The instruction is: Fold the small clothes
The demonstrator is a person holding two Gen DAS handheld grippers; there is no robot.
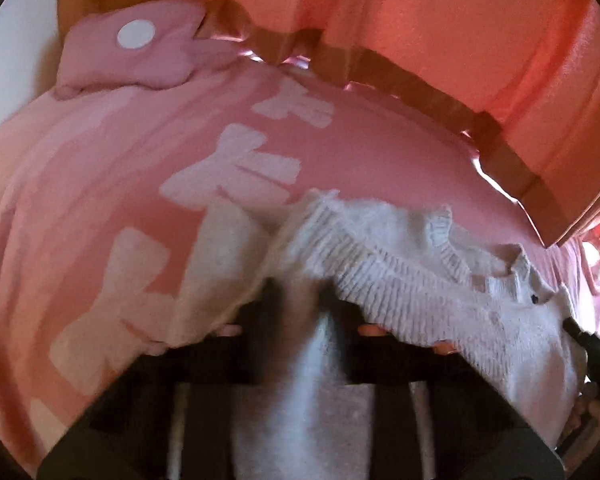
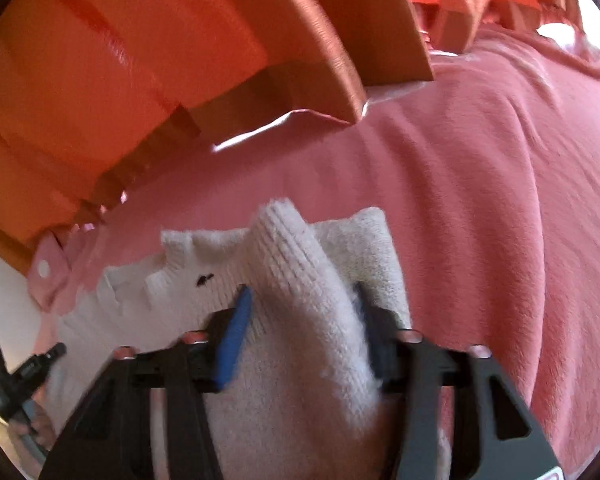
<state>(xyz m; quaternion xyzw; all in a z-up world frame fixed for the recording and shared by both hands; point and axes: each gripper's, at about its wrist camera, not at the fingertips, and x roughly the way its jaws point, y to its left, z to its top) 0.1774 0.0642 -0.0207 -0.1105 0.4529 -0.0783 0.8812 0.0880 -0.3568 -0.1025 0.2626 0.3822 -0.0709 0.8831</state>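
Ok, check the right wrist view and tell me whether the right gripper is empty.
No: the right gripper has a fold of the white knit garment bunched between its fingers.

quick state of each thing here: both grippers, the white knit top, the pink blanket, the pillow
left gripper: shut on white knit top
right gripper: shut on white knit top
white knit top: bunched, lifted at both grips
pink blanket: spread under the top
pink pillow: lying at blanket's far edge
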